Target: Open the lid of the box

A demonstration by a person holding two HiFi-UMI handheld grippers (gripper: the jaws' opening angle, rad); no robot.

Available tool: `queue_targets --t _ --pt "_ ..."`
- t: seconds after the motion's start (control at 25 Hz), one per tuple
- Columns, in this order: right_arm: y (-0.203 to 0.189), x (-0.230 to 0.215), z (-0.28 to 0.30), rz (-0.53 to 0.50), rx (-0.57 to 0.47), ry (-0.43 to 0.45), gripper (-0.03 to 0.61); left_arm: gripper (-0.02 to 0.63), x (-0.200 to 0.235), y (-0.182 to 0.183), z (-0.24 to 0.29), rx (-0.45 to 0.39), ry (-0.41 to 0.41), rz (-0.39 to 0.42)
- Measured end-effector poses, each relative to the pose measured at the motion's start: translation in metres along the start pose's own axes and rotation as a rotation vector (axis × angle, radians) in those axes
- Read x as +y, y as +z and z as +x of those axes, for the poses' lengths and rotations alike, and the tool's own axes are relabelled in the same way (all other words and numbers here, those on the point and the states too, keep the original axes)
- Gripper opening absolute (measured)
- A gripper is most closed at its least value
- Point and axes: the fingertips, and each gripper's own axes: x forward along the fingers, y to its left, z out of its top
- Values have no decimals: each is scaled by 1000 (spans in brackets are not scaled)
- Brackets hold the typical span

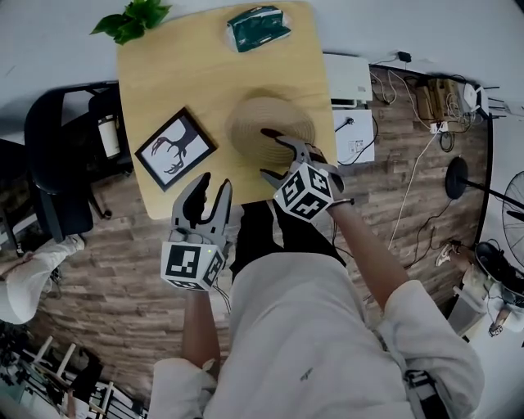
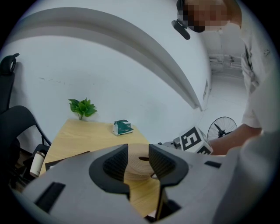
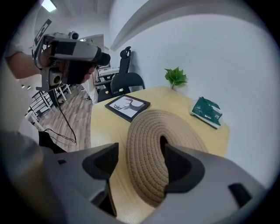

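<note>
Head view, with both gripper views. We see a round woven box (image 1: 274, 119) of coiled tan rope standing on a light wooden table (image 1: 176, 78), towards its near right corner. The ribbed lid (image 3: 146, 131) is in place on it, with a dark spot at its centre.

The right gripper (image 1: 268, 153) points steeply down over the box. Its jaws stand wide apart and hold nothing. In the right gripper view (image 3: 140, 153) one jaw lies across the lid's dark centre and the other lies towards the near rim. We cannot tell whether either jaw touches the rope.

The left gripper (image 1: 212, 182) hangs at the table's near edge, to the left of the box and apart from it. Its jaws are moderately parted and empty. In the left gripper view (image 2: 138, 151) the box shows through the gap, farther off on the table.

Other things on the table:
- a black-framed deer print (image 1: 175, 148), left of the box;
- a green packet (image 1: 257, 27) at the far edge;
- a potted plant (image 1: 131, 18) at the far left corner.

A dark office chair (image 1: 57, 139) stands to the left of the table on a wood-plank floor (image 1: 98, 270).
</note>
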Motion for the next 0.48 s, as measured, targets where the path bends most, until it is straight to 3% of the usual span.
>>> queue_targets --t 0.48 --pt "-7 -4 19 -20 87 15 326 127 4 -4 4 11 -47 -10"
